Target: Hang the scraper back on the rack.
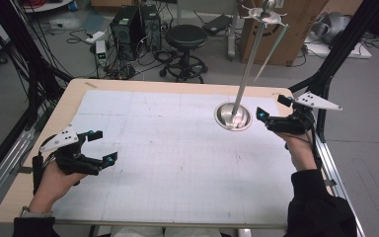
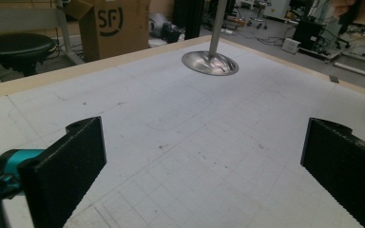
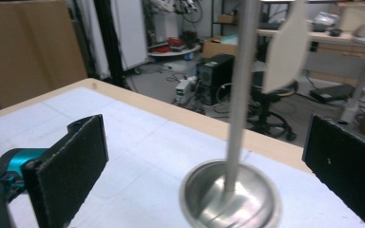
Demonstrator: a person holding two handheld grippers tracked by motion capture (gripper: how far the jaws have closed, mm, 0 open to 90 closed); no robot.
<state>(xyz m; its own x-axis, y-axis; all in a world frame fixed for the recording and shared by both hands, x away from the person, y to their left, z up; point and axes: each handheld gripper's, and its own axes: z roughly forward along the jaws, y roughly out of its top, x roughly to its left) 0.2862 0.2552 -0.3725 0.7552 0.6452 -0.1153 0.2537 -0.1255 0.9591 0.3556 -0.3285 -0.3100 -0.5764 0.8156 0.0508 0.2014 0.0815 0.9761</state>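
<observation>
left gripper [image 1: 102, 146]: we've got it spread wide, nothing in it, parked over the white mat [image 1: 168, 163] | right gripper [image 1: 271, 109]: jaws gaping too (empty) | metal stand [image 1: 233, 116]: round base just beside the right gripper's tips, well apart from the left one

You have a polished metal stand [image 1: 233, 117] far right on the table: its round base gleams like a mirror, its pole looks brushed. The mat [image 1: 177, 158] under it reads as matt white paper, gridded and scuffed, on a pale wood table [image 1: 74, 94]. Your jaw pads look rough, matt black.
</observation>
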